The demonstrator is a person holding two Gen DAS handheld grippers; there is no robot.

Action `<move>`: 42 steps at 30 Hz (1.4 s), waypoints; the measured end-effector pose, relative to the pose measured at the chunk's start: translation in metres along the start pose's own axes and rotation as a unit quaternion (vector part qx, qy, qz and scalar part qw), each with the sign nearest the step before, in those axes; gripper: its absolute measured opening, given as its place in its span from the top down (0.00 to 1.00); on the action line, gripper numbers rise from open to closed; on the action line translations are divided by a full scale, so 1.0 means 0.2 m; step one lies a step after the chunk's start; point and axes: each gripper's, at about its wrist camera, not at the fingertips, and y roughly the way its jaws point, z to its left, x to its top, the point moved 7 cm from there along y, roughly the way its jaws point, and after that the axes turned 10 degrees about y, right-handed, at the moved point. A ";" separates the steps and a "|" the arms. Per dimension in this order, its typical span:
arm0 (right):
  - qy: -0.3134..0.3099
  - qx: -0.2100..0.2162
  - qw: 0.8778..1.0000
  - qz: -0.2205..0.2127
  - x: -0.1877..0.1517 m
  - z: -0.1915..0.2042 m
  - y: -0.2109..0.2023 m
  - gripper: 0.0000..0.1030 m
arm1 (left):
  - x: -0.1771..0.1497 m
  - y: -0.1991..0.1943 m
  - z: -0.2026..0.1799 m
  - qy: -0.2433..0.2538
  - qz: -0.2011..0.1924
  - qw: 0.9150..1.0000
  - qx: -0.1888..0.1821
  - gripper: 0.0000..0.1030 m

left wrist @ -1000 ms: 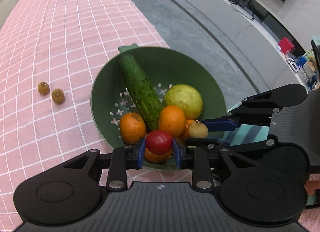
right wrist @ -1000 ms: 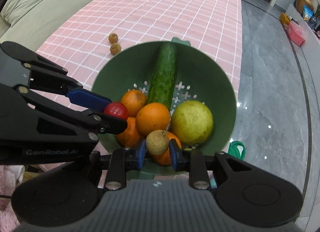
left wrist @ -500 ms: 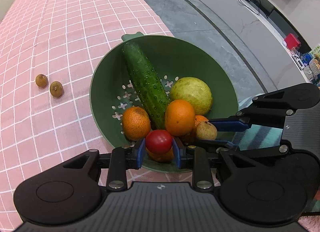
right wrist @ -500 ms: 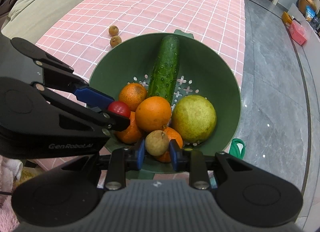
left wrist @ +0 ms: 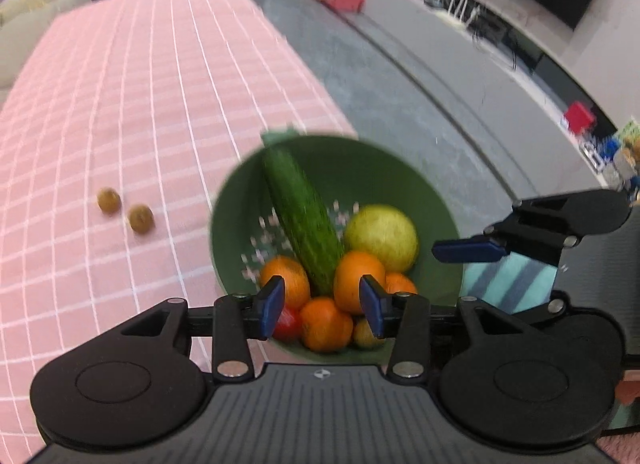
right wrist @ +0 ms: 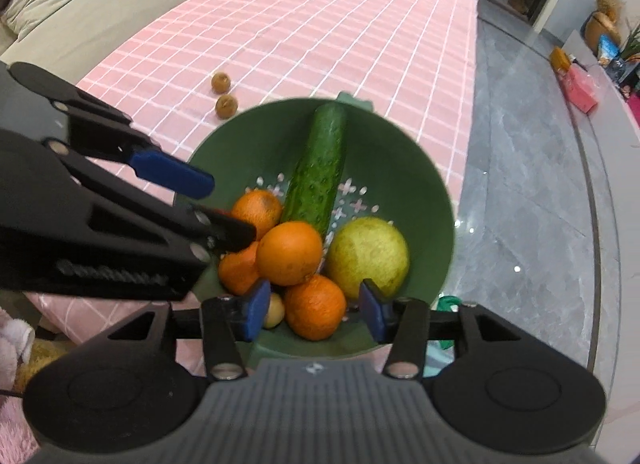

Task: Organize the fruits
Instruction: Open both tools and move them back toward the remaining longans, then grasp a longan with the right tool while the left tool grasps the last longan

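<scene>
Both hand-held grippers hang over the near rim of the green colander, each with its fingers spread and nothing between them: the left hand-held gripper and the right hand-held gripper. Inside the colander lie a cucumber, a yellow-green pear, several oranges, a red tomato and a small brown fruit near the front. Two more small brown fruits sit apart on the pink checked cloth covering the counter, beside the colander.
</scene>
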 end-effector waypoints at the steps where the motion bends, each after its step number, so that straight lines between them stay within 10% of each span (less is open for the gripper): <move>1: 0.002 -0.003 1.000 -0.006 0.01 0.00 -0.01 0.47 | 0.01 -0.02 0.01 -0.002 -0.007 1.000 0.003 0.50; 18: 0.052 0.007 0.988 -0.146 0.34 0.08 -0.22 0.36 | 0.05 -0.37 0.42 -0.064 -0.094 0.986 0.122 0.50; 42: -0.099 0.073 0.987 -0.102 0.68 0.52 0.32 0.52 | -0.19 -0.16 0.98 -0.194 -0.076 0.970 0.127 0.50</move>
